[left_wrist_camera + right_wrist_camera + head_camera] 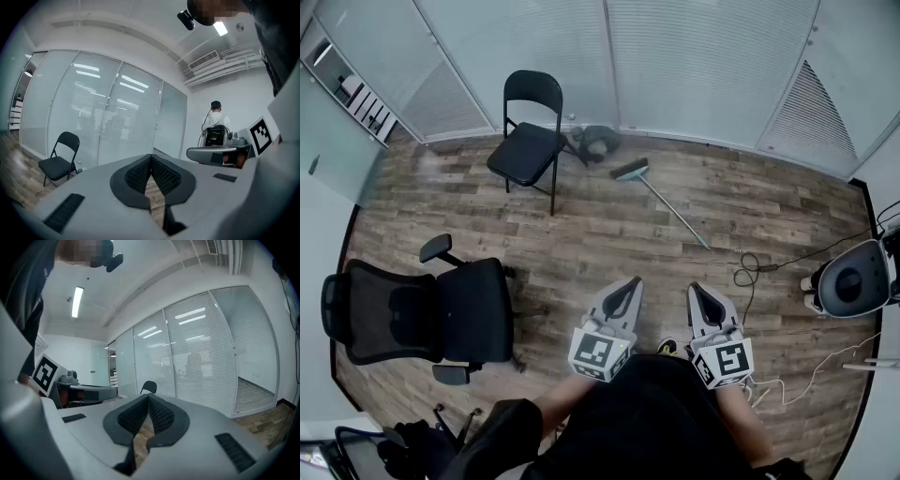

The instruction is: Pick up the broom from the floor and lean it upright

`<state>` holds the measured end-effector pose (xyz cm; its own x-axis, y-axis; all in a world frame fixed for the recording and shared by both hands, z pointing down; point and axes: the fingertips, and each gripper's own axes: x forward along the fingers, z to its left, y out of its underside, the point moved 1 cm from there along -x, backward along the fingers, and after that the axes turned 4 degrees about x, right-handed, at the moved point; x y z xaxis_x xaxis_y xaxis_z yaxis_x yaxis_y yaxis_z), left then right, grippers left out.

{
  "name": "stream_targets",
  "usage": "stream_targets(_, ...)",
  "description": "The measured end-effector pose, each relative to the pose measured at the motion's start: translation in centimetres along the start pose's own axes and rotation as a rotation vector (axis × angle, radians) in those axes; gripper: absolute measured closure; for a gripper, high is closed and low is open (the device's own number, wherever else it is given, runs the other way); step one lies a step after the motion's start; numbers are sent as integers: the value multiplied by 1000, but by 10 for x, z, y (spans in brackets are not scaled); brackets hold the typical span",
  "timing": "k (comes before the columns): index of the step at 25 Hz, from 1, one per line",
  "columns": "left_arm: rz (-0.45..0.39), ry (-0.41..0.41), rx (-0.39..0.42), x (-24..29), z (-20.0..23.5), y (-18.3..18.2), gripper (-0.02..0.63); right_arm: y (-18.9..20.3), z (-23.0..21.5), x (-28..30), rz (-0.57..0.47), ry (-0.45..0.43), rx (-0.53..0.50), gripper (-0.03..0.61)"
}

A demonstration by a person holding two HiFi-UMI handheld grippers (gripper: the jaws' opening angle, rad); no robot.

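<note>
— How's the light?
— Bright and even, from a ceiling strip light (77, 301). It mirrors as pale streaks in the glass partition (93, 89). Shadows on the floor (581, 230) are faint and soft.
— Sharpness?
— The head view is crisp mid-frame. All views bow strongly and darken at the corners, and both gripper views blur their nearest foreground.

Wood-plank floor (581, 234) with a broom (670, 209) lying flat on it.
The broom lies far and central, head toward the glass wall, handle slanting nearer and rightward. A black folding chair (528, 145) stands to its left, a dark bundle (595, 142) by the wall between them. An office chair (441, 314) stands near left; a cable (750, 272) loops at right.
</note>
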<state>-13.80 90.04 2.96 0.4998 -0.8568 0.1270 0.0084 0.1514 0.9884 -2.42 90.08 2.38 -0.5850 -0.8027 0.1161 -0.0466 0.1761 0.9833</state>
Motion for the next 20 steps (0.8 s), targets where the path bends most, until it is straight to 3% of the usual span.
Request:
stream_targets(8,13,-5,-19,9,-4,-4,594,-10,-11,5,-20,-9,-18,558)
stream_targets(20,-28,58,9,15,1,-22,594,-1,-30,-11,-45,80,89,558)
